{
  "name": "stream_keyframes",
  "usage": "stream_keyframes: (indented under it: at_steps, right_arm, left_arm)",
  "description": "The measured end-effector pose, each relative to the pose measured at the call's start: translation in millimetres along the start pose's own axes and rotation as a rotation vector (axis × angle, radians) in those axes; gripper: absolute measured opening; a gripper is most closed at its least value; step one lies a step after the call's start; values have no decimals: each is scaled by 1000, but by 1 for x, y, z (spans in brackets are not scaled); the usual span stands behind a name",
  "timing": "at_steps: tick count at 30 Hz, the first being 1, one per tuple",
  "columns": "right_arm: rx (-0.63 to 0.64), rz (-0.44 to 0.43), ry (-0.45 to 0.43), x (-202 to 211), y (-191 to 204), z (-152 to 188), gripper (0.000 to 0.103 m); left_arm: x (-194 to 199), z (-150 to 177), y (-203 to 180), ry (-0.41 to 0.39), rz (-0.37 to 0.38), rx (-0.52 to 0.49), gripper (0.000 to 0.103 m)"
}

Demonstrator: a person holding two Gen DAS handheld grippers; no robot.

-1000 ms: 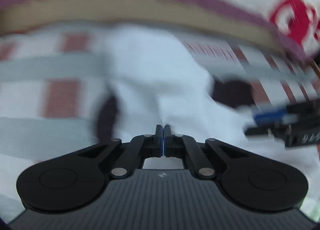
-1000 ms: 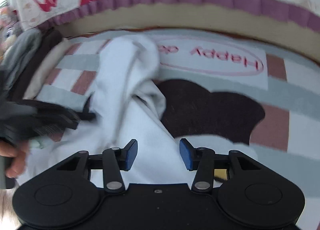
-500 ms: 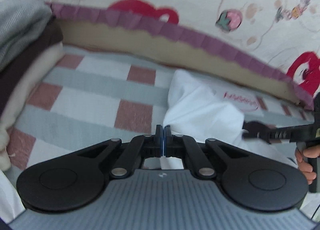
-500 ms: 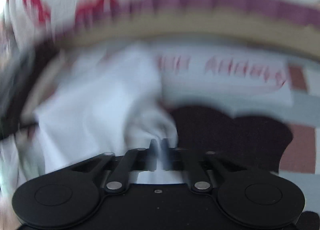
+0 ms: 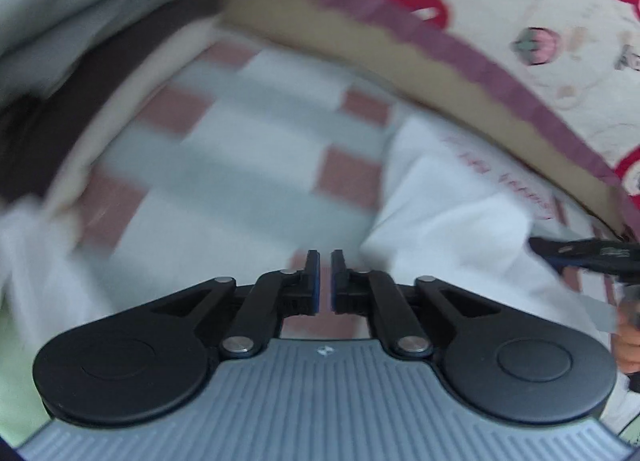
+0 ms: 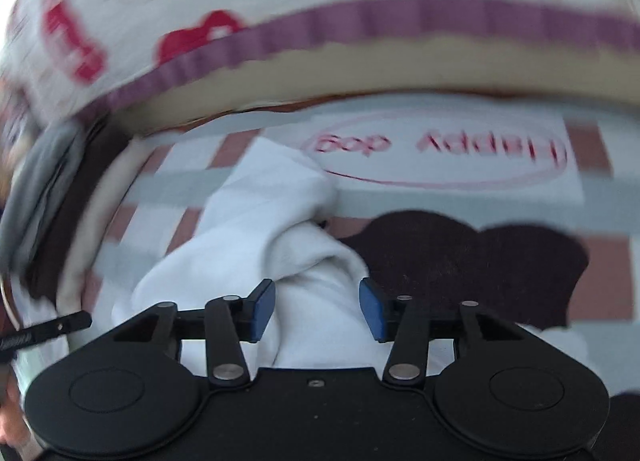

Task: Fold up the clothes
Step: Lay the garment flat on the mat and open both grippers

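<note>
White garment lies bunched beside the "Happy dog" print, unfolded. Left gripper stands slightly parted and empty; right gripper is spread over the bunched cloth, so pinching an edge seems next.

Soft matt white cloth garment; checked woven mat

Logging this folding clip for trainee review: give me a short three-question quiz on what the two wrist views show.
1. True or false: the right gripper is clamped on the white garment.
2. What text is printed on the garment?
3. The left gripper has its jaws: A) wide apart, B) slightly parted with nothing between them, C) closed on fabric.

Key:
1. False; its jaws stand open, with white fabric lying between them.
2. "Happy dog", seen upside down in a red oval.
3. B.
</note>
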State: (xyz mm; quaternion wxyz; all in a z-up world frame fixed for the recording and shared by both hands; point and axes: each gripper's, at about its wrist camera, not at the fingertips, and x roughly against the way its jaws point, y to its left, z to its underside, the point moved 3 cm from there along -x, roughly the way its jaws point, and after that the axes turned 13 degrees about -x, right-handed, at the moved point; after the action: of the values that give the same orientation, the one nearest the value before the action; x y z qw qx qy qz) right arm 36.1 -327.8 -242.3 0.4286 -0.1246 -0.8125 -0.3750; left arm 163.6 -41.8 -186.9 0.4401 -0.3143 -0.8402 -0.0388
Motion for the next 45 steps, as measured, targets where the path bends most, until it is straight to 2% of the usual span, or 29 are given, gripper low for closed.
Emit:
stream_keyframes:
  at_steps: [1, 3, 5, 6, 7, 9, 10, 12, 13, 14, 15, 19, 22, 24, 27, 29, 32, 35, 37, 39, 41, 43, 45]
  right_arm:
    - [-12, 14, 26, -11, -3, -1, 64]
    - [-7, 40, 87, -36, -5, -2, 66]
    - [49, 26, 54, -44, 1, -6, 68]
    - [95, 15, 22, -43, 7, -7, 62]
    - [145, 2, -8, -40, 13, -8, 19]
    - [241, -9, -87, -30, 26, -8, 17]
    - [286, -1, -141, -19, 33, -8, 16]
    - [365, 32, -264, 12, 47, -4, 16]
    - [411, 51, -324, 27, 54, -2, 16]
    - [460, 70, -382, 41, 61, 1, 16]
    - [509, 104, -436, 54, 68, 2, 16]
    - [656, 266, -590, 84, 87, 4, 16]
    - [697, 440, -662, 92, 85, -3, 15]
    - [707, 543, -694, 95, 80, -8, 15]
    - [595, 581, -661, 100, 57, -21, 15]
    - [442, 569, -629, 107, 30, -32, 15]
    - [212, 575, -576, 114, -22, -34, 15]
    - [-16, 579, -518, 121, -76, -34, 15]
    - [40, 704, -467, 113, -96, -22, 16]
    - [98, 807, -341, 99, -112, -12, 16]
    - [62, 839, -277, 100, -122, -6, 27]
    - [10, 859, -226, 103, -131, -1, 36]
    - [6, 825, -259, 116, -118, -3, 41]
  left_arm:
    - [-11, -10, -4, 4, 34, -17, 32]
    - [-34, -31, -15, 15, 93, -59, 44]
    - [-63, -43, -28, 53, 104, -107, 45]
    - [-73, -45, -33, 61, 76, -135, 45]
    - [-82, -46, -39, 61, 45, -163, 45]
    - [-91, -39, -42, 47, 10, -193, 45]
    - [-92, -34, -41, 47, 6, -198, 44]
    - [-90, -24, -37, 41, 51, -190, 42]
    - [-86, -23, -38, 31, 64, -204, 30]
    - [-82, -23, -40, 20, 74, -226, 10]
    - [-78, -23, -43, 8, 83, -248, 1]
    - [-62, -22, -52, -38, 121, -335, 1]
    - [-49, -28, -51, -65, 78, -331, 1]
    - [-50, -26, -47, -50, 84, -313, 1]
    - [-56, -20, -39, 5, 114, -260, 1]
    - [-57, -20, -36, 22, 166, -218, 1]
    - [-57, -18, -40, 32, 290, -173, 1]
    - [-55, -12, -55, 76, 445, -145, 1]
    - [-43, -3, -78, 87, 562, -171, 1]
    - [-27, 11, -109, 103, 656, -238, 1]
    - [-19, 28, -136, 143, 704, -304, 1]
    - [-21, 43, -152, 194, 707, -346, 1]
    - [-31, 53, -159, 251, 701, -346, 1]
